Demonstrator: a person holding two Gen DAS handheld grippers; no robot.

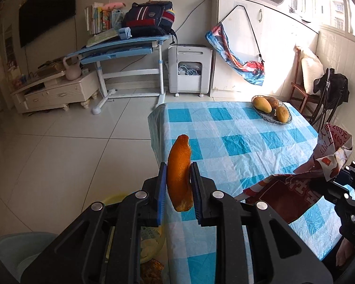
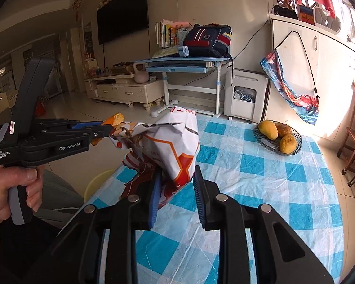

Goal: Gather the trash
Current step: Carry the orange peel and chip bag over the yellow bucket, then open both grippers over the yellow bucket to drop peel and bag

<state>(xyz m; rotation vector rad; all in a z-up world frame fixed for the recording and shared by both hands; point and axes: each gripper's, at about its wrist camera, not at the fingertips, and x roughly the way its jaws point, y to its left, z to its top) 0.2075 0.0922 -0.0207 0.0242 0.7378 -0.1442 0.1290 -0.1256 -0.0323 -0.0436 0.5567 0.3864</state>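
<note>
Left gripper (image 1: 178, 184) clenches an orange peel (image 1: 179, 172) past the table's (image 1: 236, 142) left edge, above open floor (image 1: 71, 142); right gripper (image 2: 176, 189) grasps crumpled paper (image 2: 172, 142) over the tabletop.

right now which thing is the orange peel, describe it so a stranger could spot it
Start at the blue-checked table and go to its near left edge, where the left gripper reaches in. The orange peel stands upright, clamped in its jaws: a curved, bright orange strip, unlike the crumpled printed paper.

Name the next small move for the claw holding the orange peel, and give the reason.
Probably carry the left claw down over the yellow bin beside the table, then open. It is shut on the orange peel, clear of the checked tablecloth, and the bin sits just below.
</note>
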